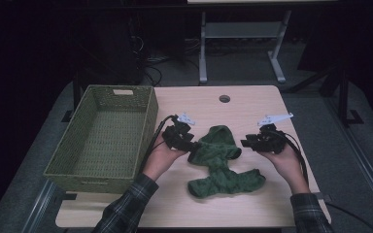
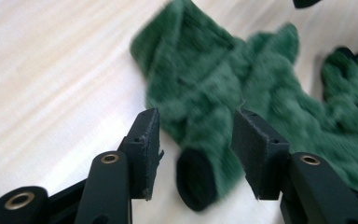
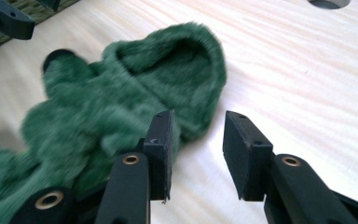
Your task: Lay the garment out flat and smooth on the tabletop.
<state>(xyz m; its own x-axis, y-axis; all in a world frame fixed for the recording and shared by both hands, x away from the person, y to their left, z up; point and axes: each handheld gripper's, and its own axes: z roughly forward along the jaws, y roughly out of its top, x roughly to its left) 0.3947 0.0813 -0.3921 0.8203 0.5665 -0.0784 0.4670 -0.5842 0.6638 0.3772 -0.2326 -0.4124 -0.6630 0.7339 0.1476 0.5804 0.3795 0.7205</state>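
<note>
A small fuzzy green hooded garment (image 1: 218, 160) lies crumpled on the middle of the wooden table (image 1: 252, 104). My left gripper (image 1: 193, 145) hovers at its left side, jaws apart. In the left gripper view, the left gripper (image 2: 196, 135) stands open above a sleeve with a black cuff (image 2: 196, 179), and the pads do not touch it. My right gripper (image 1: 245, 143) is at the garment's right side. In the right gripper view, the right gripper (image 3: 198, 144) is open beside the hood (image 3: 168, 60), with bare table between the pads.
An empty green woven basket (image 1: 102, 136) stands on the table's left part, close to my left hand. A round cable hole (image 1: 224, 98) sits near the far edge. Beyond the table, another desk's grey legs (image 1: 203, 48) stand on a dark floor.
</note>
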